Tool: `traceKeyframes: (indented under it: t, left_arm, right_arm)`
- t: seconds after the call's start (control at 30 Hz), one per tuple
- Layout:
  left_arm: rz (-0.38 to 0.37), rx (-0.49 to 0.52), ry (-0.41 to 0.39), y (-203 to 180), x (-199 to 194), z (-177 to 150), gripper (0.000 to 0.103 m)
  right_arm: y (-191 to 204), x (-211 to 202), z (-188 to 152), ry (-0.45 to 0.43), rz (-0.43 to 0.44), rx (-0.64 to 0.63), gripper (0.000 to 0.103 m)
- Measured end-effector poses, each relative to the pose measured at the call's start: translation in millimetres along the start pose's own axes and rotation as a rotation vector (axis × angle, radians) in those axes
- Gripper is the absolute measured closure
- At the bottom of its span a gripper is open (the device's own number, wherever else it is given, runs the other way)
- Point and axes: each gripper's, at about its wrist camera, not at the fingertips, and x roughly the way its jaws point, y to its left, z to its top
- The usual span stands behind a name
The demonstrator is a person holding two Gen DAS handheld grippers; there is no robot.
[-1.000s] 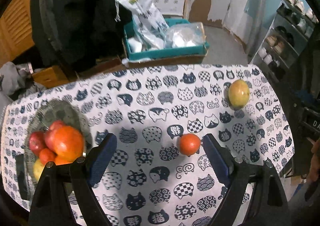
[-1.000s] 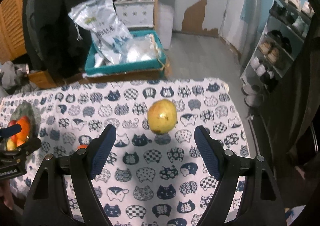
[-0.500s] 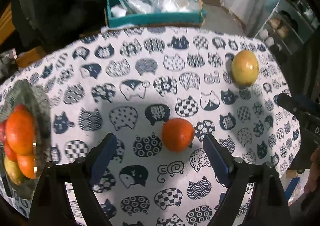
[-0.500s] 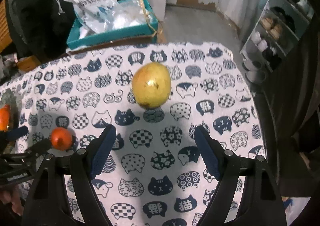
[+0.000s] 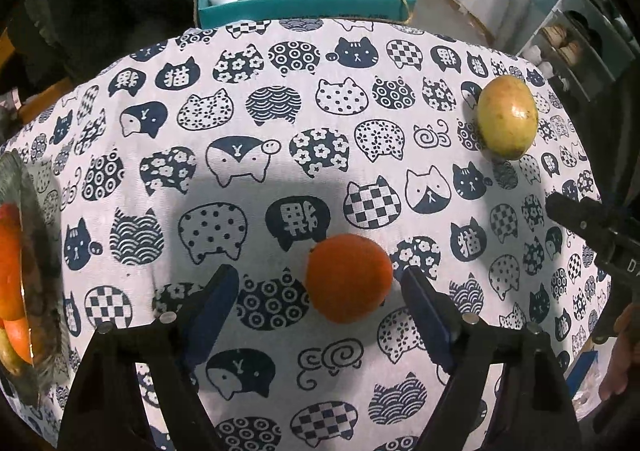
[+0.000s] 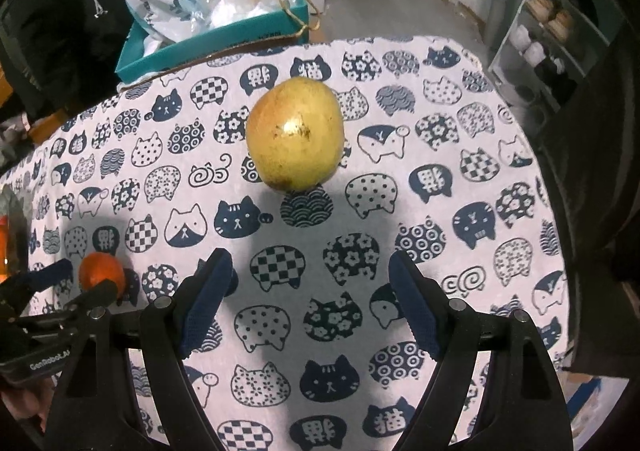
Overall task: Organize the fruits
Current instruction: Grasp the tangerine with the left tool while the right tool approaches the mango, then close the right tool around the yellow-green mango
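Here, left tool (image 5: 320,303) open, straddling orange (image 5: 349,282)

Orange (image 5: 349,283) between tool (image 5: 320,305) fingers (spread).

bare tablecloth (image 6: 472,155) lies all around the pear (image 6: 295,133); the orange (image 5: 349,282) sits well apart.

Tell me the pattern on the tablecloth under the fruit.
The tablecloth is white with navy cat-head shapes filled with checks, flowers, dots, waves and characters. The left wrist view shows it best.
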Motion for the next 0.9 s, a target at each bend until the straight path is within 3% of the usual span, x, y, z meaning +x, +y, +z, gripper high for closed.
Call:
traceKeyframes:
  t: [0.2,0.27,0.53,0.9]
  left_arm:
    - [-0.047,0.003,0.036,-3.4,9.5,1.1,0.044]
    - [-0.07,0.016,0.034,-6.1,10.7,2.3,0.059]
    - [-0.042,0.035,0.013,-9.8,11.1,12.7,0.06]
    - [0.009,-0.043,-0.052,34.7,-1.2,38.1,0.06]
  right_arm:
    - [-1.0,9.8,3.2,0.02,0.02,0.013,0.022]
    - [-0.5,10.7,5.0,0.02,0.022,0.01,0.022]
    - [-0.4,15.9,27.2,0.0,0.035,-0.01,0.022]
    - [2.9,44.4,71.8,0.029,0.064,-0.006,0.022]
